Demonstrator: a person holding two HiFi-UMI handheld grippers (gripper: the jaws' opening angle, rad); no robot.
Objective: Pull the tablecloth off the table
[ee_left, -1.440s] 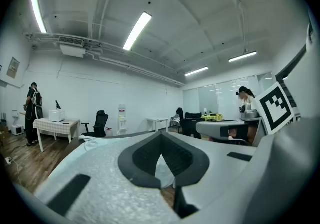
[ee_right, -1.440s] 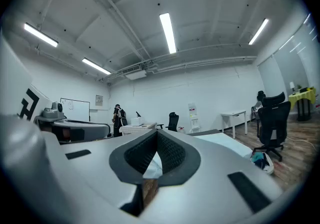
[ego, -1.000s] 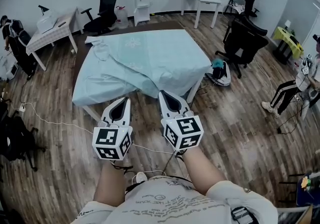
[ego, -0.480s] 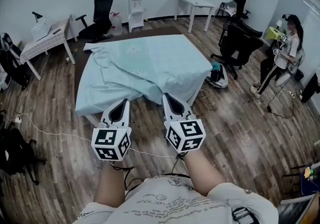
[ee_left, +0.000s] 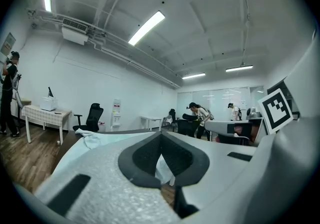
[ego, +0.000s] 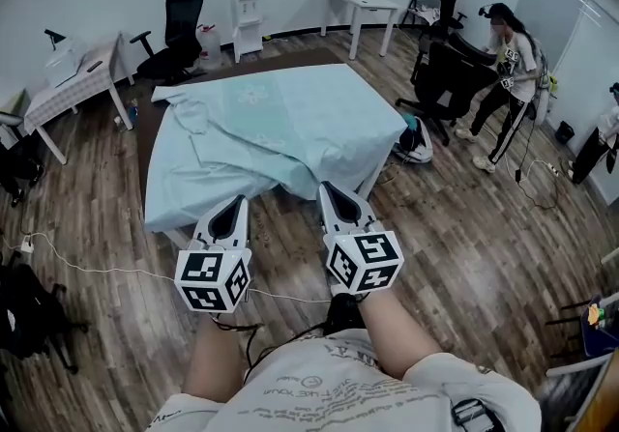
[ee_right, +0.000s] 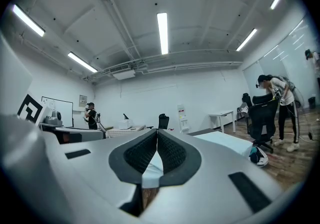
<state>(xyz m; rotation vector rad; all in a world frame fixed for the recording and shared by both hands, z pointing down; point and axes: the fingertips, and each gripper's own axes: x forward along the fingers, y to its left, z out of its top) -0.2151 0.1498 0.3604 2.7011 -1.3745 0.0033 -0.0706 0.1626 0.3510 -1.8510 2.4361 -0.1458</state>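
Wood-plank floor point(ego: 464, 246) is seen around a desk point(ego: 290, 58), over which the pale blue tablecloth point(ego: 280, 126) is spread, rumpled and draped past the near edge. The left gripper point(ego: 235, 200) and right gripper point(ego: 330, 190) are held closed and empty, just short of that edge.

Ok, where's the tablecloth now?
Head view, centre: the light-blue tablecloth lies draped over the table, its near edge just beyond the left gripper and right gripper.

Head view: steeply down from above, desk point(ego: 143, 140) ahead. Both gripper views: low, facing fwd, prob. sharing that desk.
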